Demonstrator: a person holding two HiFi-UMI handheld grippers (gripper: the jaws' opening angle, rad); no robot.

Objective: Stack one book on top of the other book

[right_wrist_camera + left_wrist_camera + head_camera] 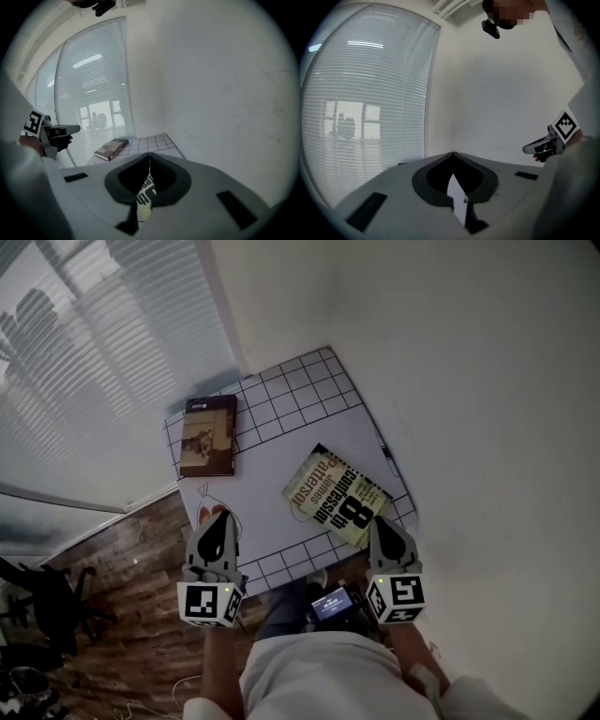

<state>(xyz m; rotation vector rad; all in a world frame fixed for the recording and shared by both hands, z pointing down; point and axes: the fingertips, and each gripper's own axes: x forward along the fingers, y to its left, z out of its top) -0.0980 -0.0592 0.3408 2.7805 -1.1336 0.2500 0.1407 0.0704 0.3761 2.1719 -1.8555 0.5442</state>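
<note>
— Grey plastic jaws first: how are they standing?
— Both pairs are sitting closed, tip to tip, gripping nothing. I am holding the left gripper at the near edge of the grid mat, and the right gripper just short of the pale book.
— Progress?
— Nothing is stacking yet. The pale book, a thin paperback with bold black lettering, is lying askew. The brown book, a flat matte rectangle, is lying well apart at the mat's far left. One lift and one placement are remaining, I judge.
</note>
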